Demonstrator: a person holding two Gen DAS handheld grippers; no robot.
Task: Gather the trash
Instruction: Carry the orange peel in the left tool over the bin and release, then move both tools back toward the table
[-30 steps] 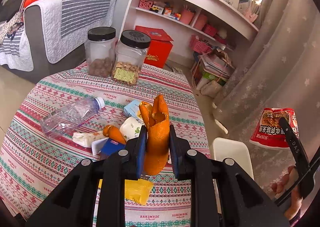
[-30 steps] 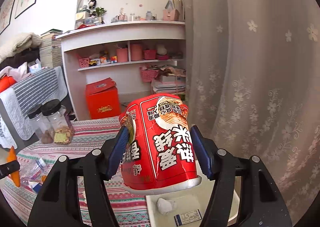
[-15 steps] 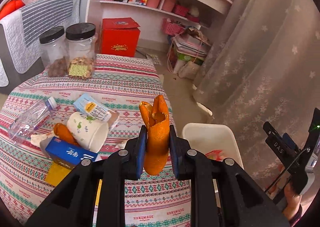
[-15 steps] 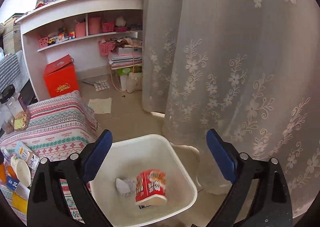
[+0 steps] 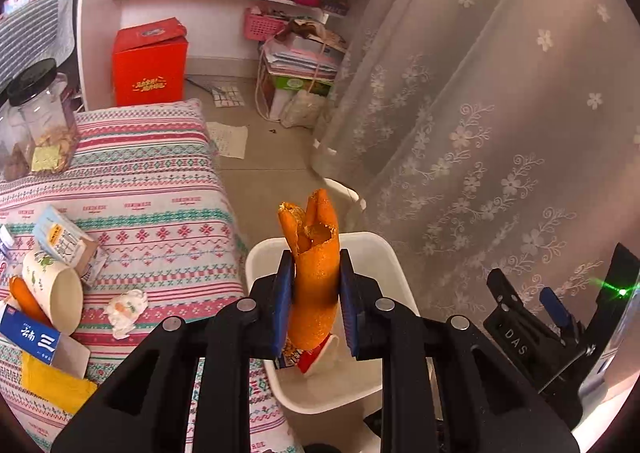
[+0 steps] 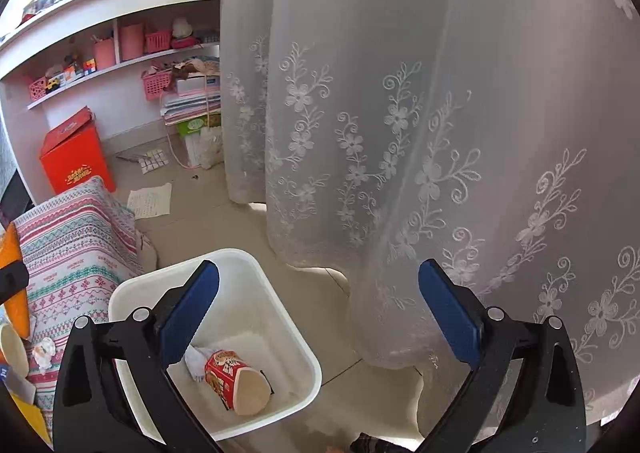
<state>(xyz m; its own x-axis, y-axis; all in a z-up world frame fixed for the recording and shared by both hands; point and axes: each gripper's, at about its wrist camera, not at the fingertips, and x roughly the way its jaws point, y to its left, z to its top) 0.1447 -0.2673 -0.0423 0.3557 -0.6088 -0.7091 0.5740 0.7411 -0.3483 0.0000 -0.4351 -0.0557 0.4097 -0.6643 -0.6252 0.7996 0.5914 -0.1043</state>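
A: Trash first, left wrist view. What's held?

B: Orange peel, upright, pinched between the blue pads of the left gripper. Jaws closed tight on it. It hangs over the near rim of the white bin, which stands on the floor just beside the surface with the striped cloth.

A: Anything in the bin from that view?

B: A bit of red packaging shows below the peel; mostly hidden by the jaws.

A: Still on the surface?

B: Paper cup on its side, small carton behind it, blue box in front, crumpled wrapper near the edge, a yellow sheet at lower left. A jar with a black lid at the far left. Right gripper shows at the right edge, beside the bin, before the lace curtain.

A: Right wrist view?

B: Right gripper has its jaws spread wide, nothing between the pads. White bin sits below and slightly left. Inside lie the red noodle cup on its side and a white crumpled tissue touching it.

A: Peel visible there?

B: Orange peel shows at the left edge, above the striped surface. Curtain fills the right. A red box stands on the floor under the shelves.
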